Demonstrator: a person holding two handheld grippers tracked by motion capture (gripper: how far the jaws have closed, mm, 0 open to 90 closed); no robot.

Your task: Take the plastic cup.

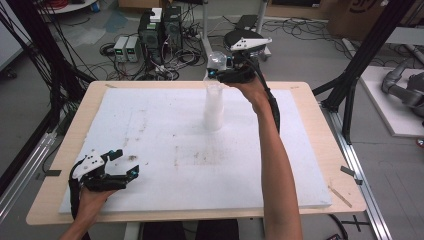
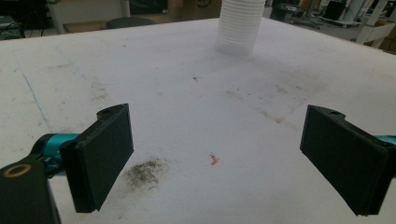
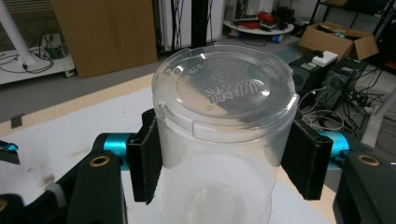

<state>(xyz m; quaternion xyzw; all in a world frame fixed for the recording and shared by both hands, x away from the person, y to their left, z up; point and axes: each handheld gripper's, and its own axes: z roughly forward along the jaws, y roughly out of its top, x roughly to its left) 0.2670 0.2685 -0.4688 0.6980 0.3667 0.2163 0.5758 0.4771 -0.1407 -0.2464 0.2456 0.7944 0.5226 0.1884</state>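
Note:
A stack of clear plastic cups stands on the white board toward the far side; it also appears in the left gripper view as the stack. Just above the stack, my right gripper is shut on a single clear cup. In the right gripper view both pads press the sides of that cup, whose flat embossed end faces the camera, with the gripper around it. My left gripper rests at the board's near left, jaws wide open and empty.
The board lies on a wooden table. Dark smudges mark the board near the left gripper. Beyond the far edge, computers and cables lie on the floor. A black frame post stands at the right.

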